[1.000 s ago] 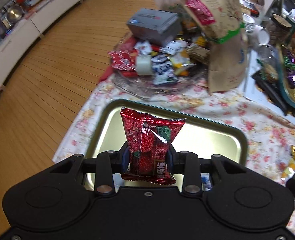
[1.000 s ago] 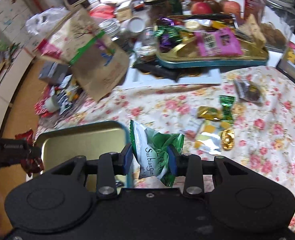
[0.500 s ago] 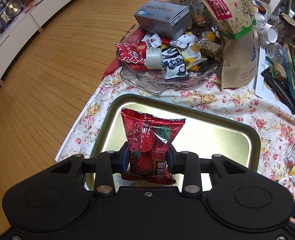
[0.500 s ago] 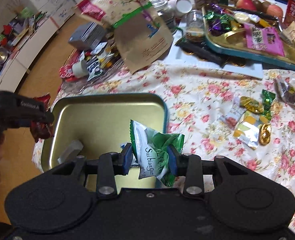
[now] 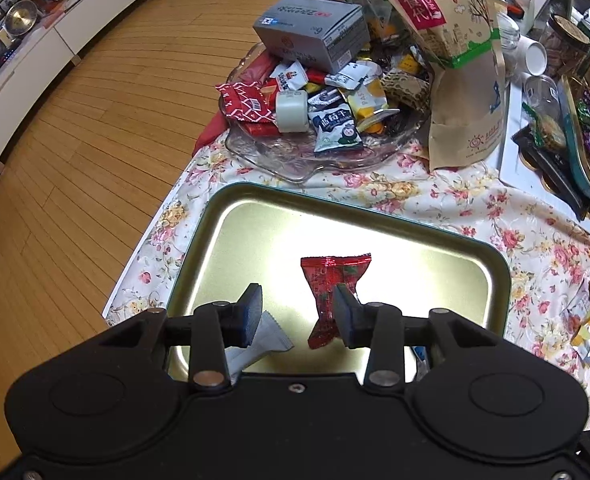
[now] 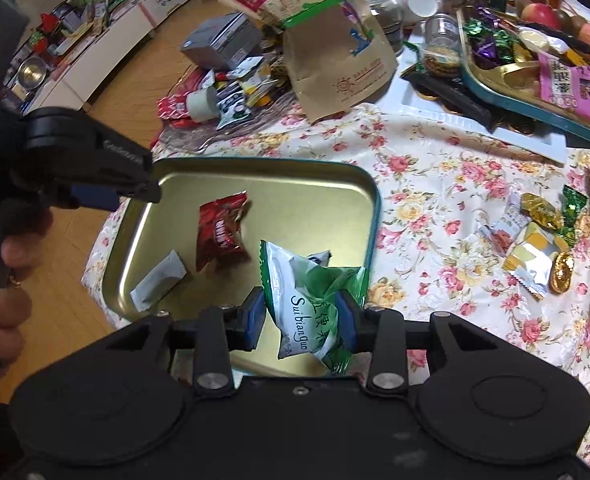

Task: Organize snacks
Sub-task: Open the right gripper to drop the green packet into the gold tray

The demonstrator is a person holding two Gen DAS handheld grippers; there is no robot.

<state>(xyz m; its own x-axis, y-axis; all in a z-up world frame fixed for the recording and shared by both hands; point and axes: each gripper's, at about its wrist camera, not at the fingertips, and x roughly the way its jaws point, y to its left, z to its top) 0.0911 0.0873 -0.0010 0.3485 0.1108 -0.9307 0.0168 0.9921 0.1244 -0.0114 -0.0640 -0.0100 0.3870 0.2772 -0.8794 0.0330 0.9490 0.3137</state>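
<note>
A: Cluttered floral-cloth table. Where are the grippers?

B: Left gripper has just spread, jaws apart; the red packet is dropping into the gold tray. Right gripper has been loosening, and the green packet hangs between its jaws over the tray's 5 o'clock corner.

A: Remaining?

B: Loose sweets at 3 o'clock

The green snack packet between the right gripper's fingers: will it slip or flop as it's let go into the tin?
The green snack packet looks puffy and crinkled, so probably light and floppy. Its film is glossy, likely slippery between the right gripper pads, whose jaws have just been opening. It hangs over the tray, so it should land flat, not roll.
</note>
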